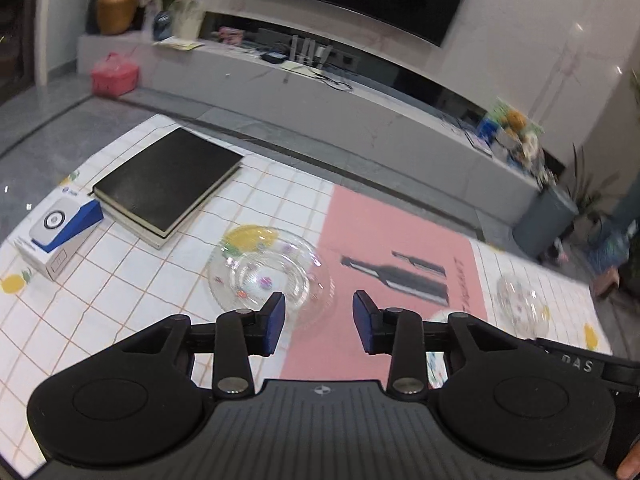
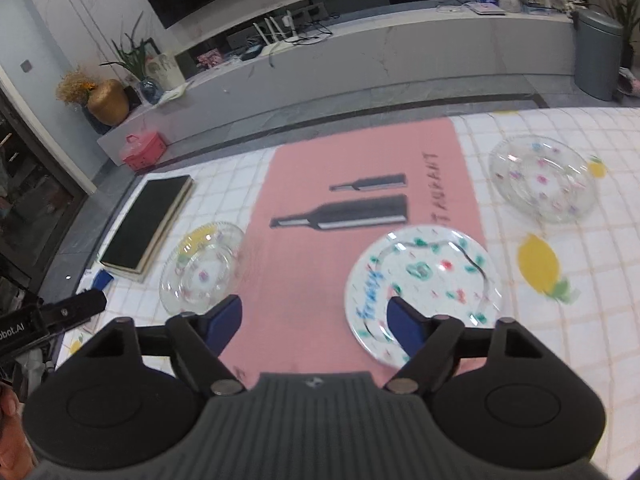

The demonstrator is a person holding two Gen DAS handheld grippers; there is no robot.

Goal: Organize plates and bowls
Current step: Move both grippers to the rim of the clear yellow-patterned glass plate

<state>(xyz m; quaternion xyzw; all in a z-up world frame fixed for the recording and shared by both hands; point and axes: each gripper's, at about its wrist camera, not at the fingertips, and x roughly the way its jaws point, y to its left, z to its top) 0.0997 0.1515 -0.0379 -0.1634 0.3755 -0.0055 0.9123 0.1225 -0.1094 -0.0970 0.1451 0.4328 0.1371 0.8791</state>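
Observation:
A clear glass dish [image 1: 260,276] with coloured dots lies on the tiled tablecloth, just left of a pink placemat [image 1: 400,248]. My left gripper [image 1: 319,320] hovers above its near right rim, open, with nothing between the blue pads. A second glass dish [image 1: 520,304] sits far right. In the right wrist view a white plate [image 2: 424,276] with green and red marks rests on the pink placemat [image 2: 320,152]. My right gripper [image 2: 316,324] stands open over the mat. Its right fingertip [image 2: 404,326] overlaps the plate's near left edge. Glass dishes lie at the left [image 2: 202,268] and back right [image 2: 542,180].
A black book [image 1: 168,184] and a white and blue box [image 1: 60,228] lie at the table's left. The book [image 2: 148,224] also shows in the right wrist view, beside the left gripper's body [image 2: 60,312]. A grey bin [image 2: 598,56] and low shelf stand beyond the table.

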